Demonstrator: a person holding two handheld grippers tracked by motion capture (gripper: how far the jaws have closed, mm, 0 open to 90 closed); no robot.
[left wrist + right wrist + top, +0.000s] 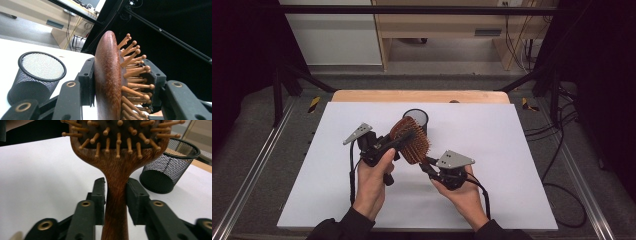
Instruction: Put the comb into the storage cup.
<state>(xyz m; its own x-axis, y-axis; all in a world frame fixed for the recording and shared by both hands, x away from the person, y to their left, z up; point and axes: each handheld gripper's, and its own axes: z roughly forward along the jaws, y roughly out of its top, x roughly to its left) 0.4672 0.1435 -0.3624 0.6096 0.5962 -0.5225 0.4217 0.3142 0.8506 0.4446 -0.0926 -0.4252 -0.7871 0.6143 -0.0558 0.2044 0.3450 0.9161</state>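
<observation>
Item under handling: 1 wooden hairbrush (411, 140), held clear above the white table (512, 150) near its middle, between the 2 grippers. The body is reddish-brown wood with a visible fine grain and a smooth, domed back. The face carries a dark cushion set with rows of light wooden pins, each ending in a rounded ball tip. The head narrows into a straight handle of the same wood.

Left gripper (399, 141): jaws clamped across the brush head, 1 pad against the domed back and the other among the pins on the face, as the left gripper view shows on the hairbrush (108, 82).

Right gripper (426, 164): jaws closed on the handle just below the head, 1 pad on each side of the hairbrush (117, 185) in the right gripper view.

A black mesh cup (416, 119) stands upright on the table just behind the brush, mouth open upward; it also appears at (37, 75) and (170, 167).

Markings: no readable brand, label or writing found on the brush, cup or grippers.
</observation>
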